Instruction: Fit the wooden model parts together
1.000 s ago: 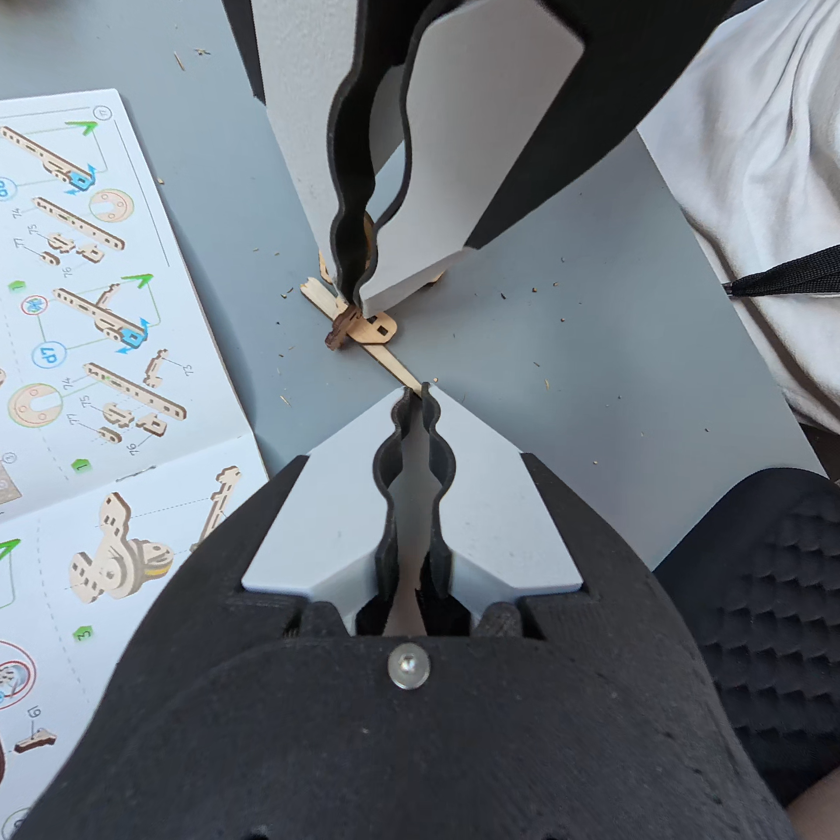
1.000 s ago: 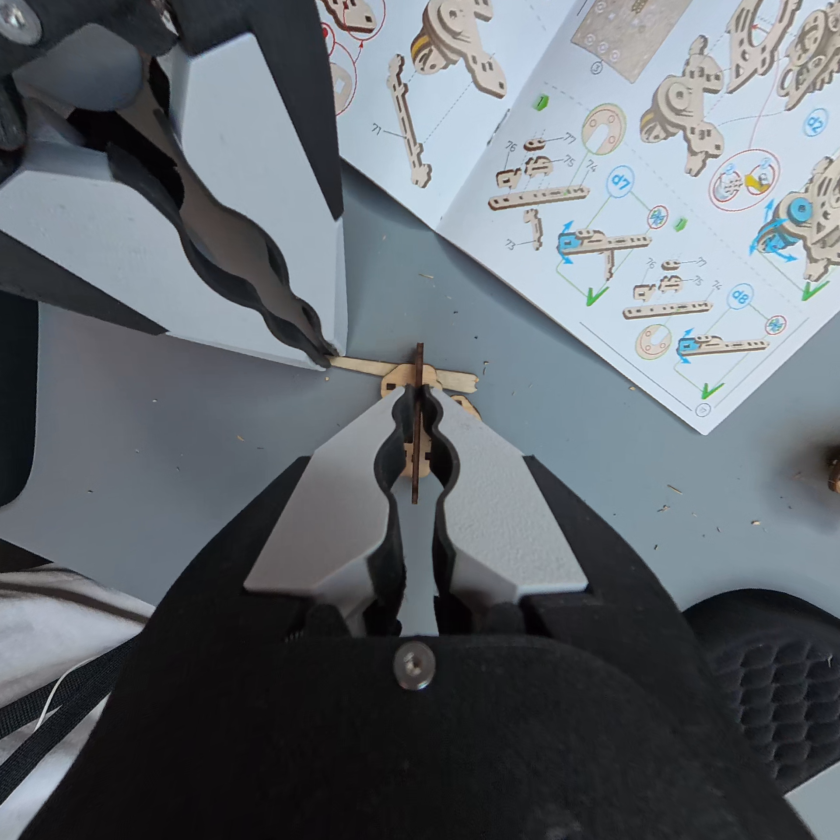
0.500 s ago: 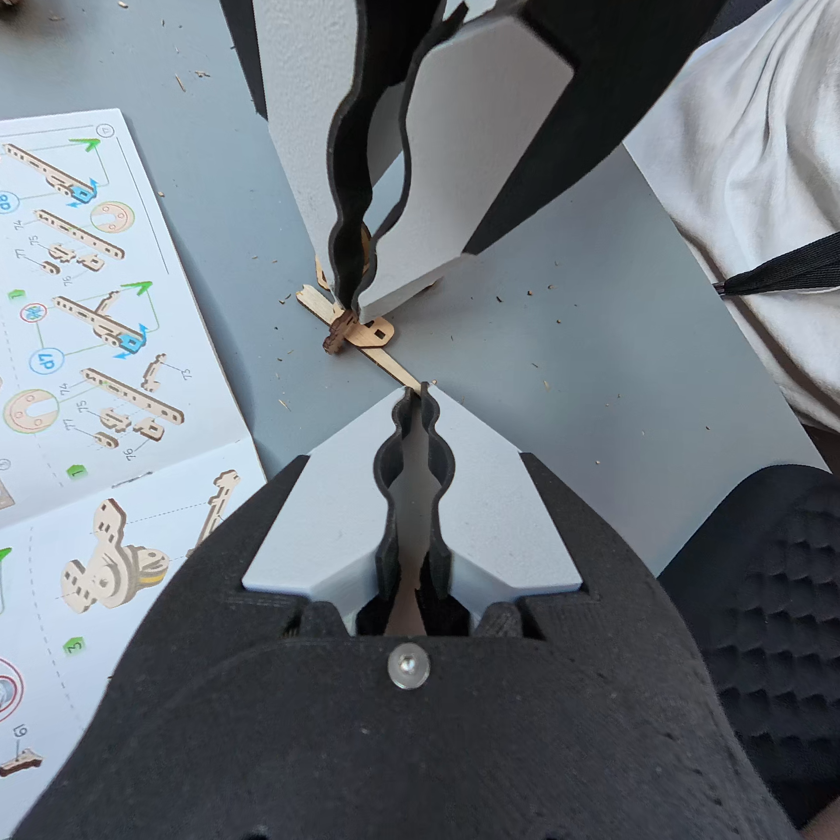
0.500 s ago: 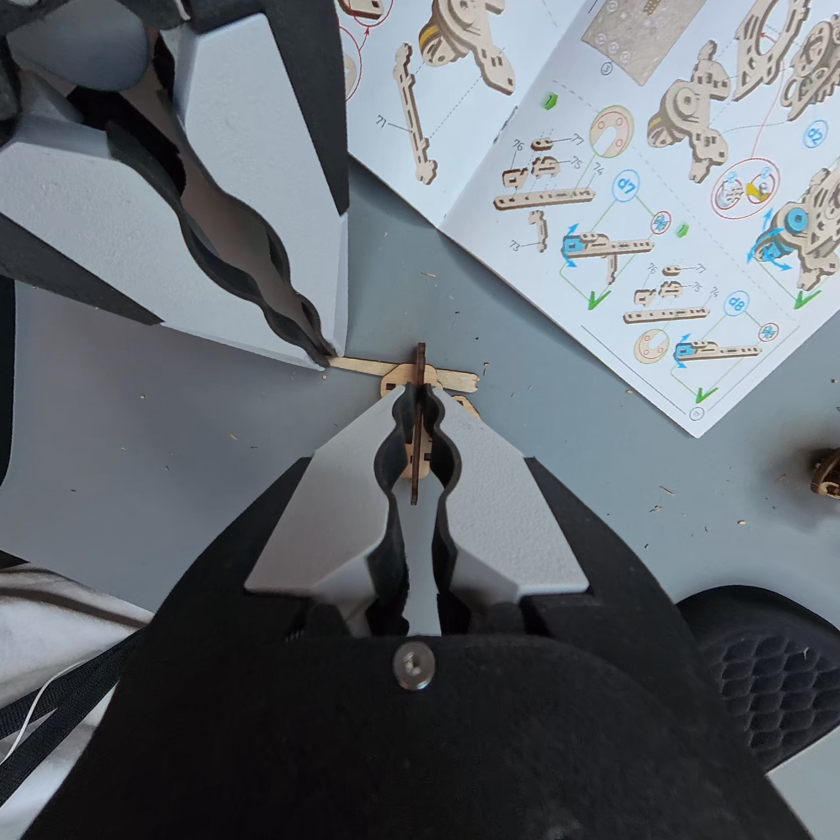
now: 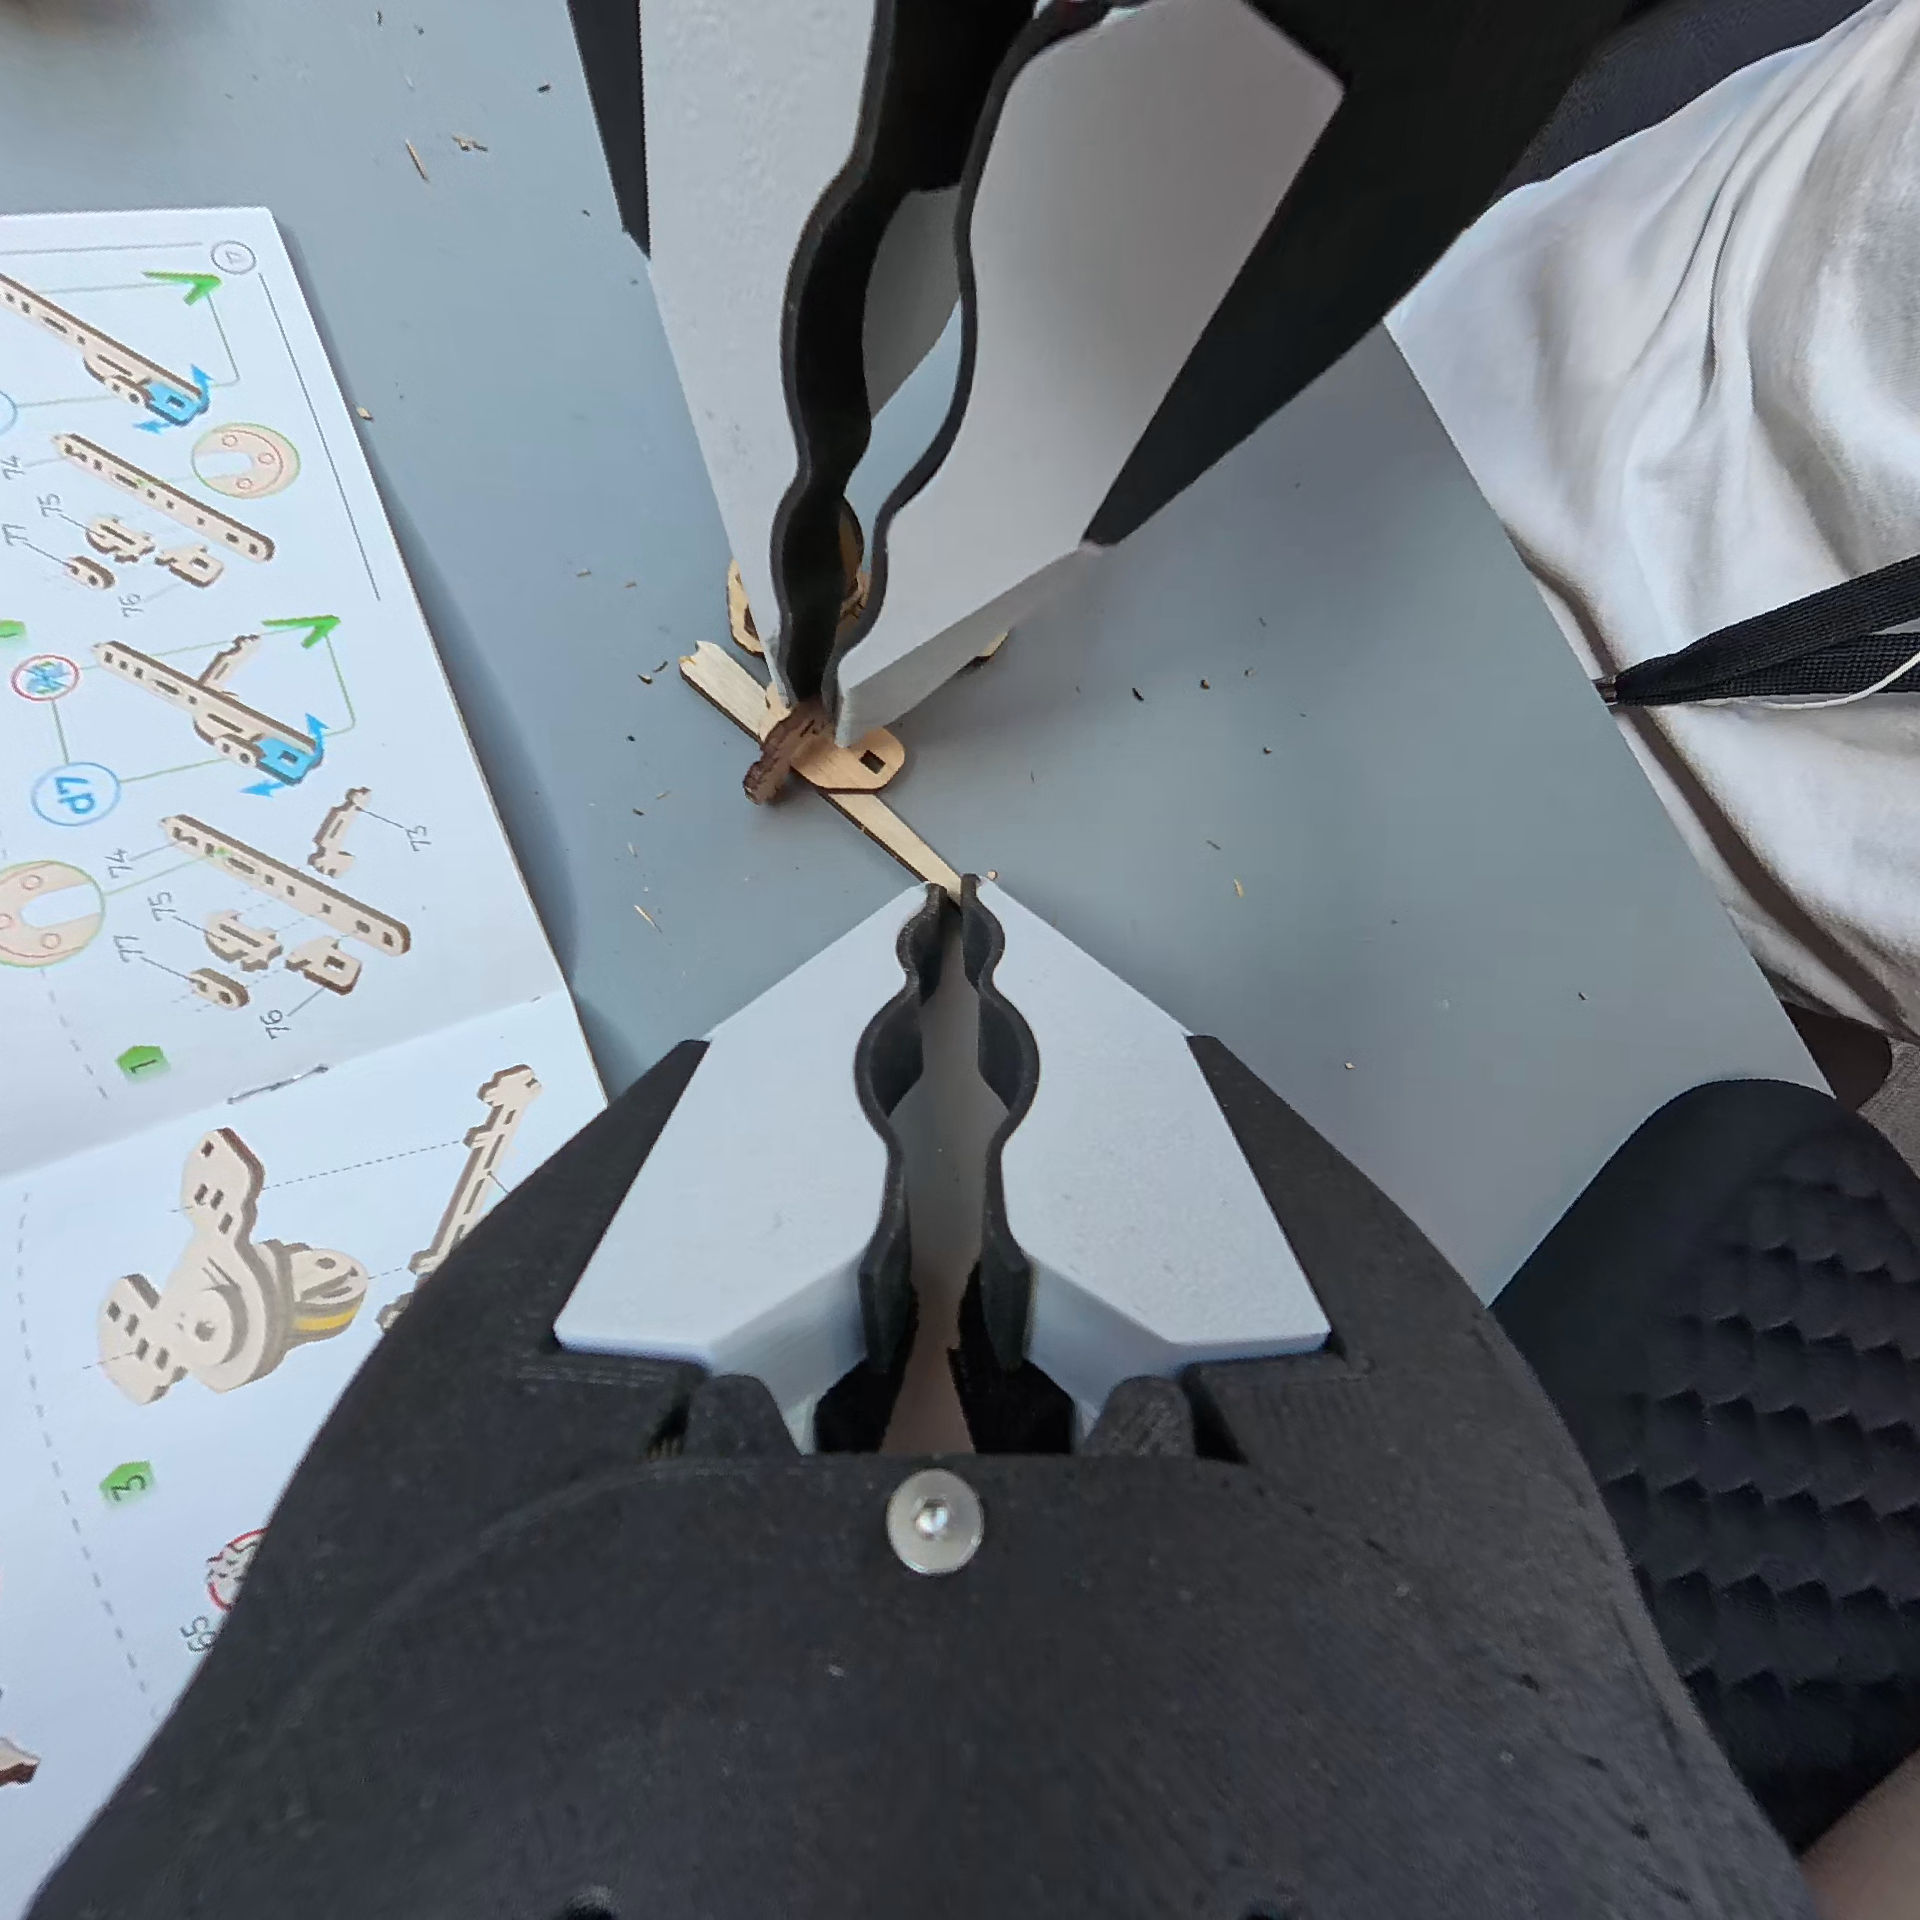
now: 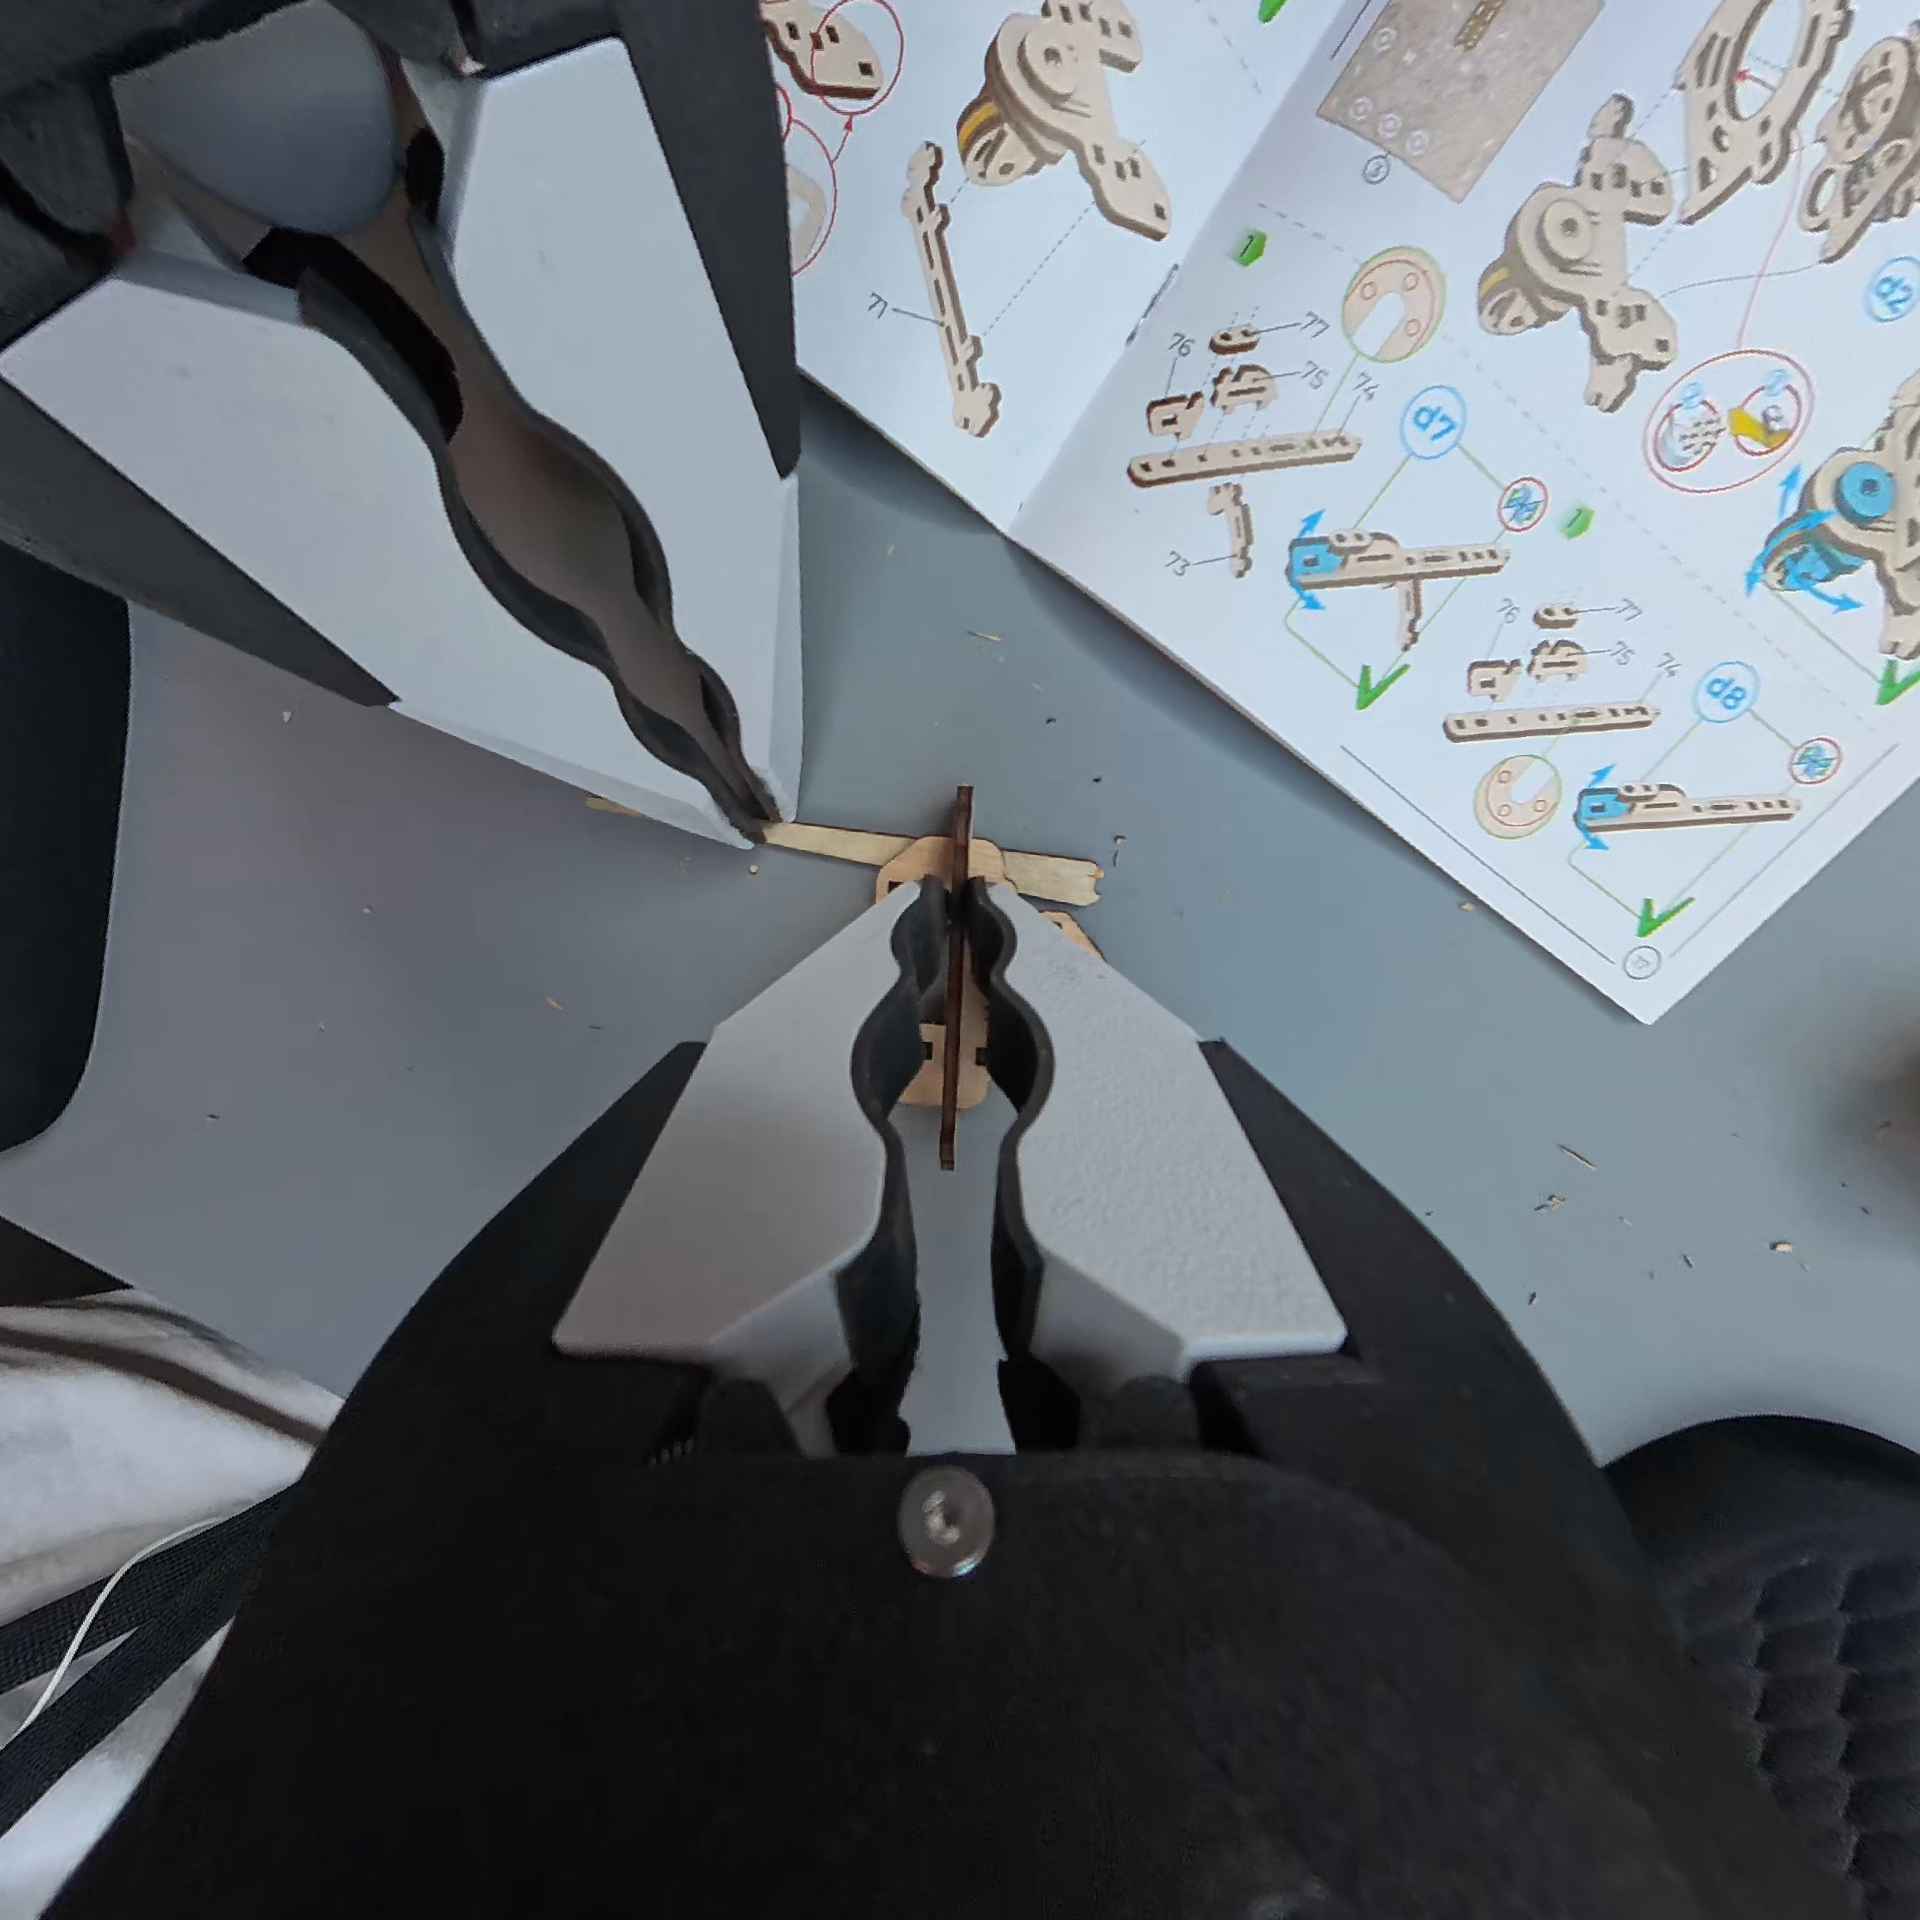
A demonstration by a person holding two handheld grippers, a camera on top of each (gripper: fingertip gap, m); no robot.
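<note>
The long wooden strip (image 6: 831, 840) lies flat on the grey table (image 6: 1247, 1091). Left gripper (image 5: 948, 891) pinches its near end; right gripper (image 6: 948, 894), jaws narrow, clamps the upright cross-piece (image 6: 958, 831) over it. Recommend pressing straight down, strip pinned.

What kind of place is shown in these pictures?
Probably a hobby or work desk: a grey table strewn with wood crumbs, an open instruction booklet showing assembly steps, and a wooden strip with small wooden pieces, held by two grippers.
</note>
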